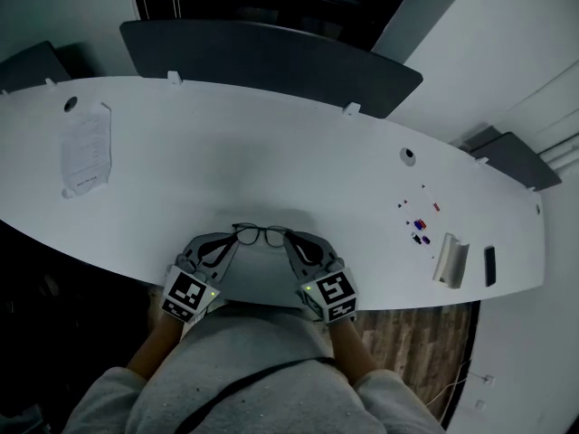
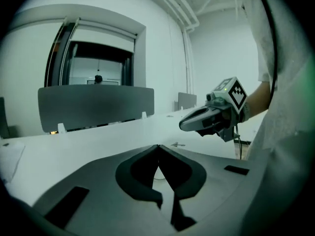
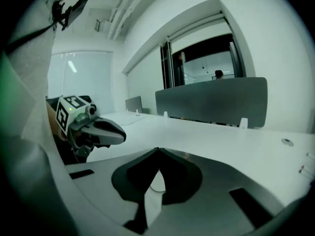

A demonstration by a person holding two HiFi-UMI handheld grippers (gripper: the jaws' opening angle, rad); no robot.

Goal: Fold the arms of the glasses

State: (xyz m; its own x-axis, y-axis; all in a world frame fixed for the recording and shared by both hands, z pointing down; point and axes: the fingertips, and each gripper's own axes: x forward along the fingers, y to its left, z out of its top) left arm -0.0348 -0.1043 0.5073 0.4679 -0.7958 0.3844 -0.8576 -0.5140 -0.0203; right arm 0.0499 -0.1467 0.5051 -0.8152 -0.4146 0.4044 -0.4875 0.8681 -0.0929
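A pair of dark-framed glasses [image 1: 261, 235] is at the near edge of the white table [image 1: 271, 152], lenses facing away from me. My left gripper [image 1: 235, 235] is shut at the frame's left end and my right gripper [image 1: 288, 235] is shut at its right end, so the glasses span between the two tips. In the left gripper view the jaws [image 2: 158, 146] meet at their tips, with a thin curved rim [image 2: 157, 177] showing below them. The right gripper view shows the same: tips together [image 3: 158, 149]. The arms of the glasses are hidden under the grippers.
A paper sheet [image 1: 86, 149] lies at the far left. A dark divider panel [image 1: 271, 61] stands along the far edge. At the right are several small coloured items [image 1: 419, 226], a silver stand [image 1: 451, 260] and a black bar [image 1: 489, 266]. A round grommet [image 1: 409, 155] sits in the tabletop.
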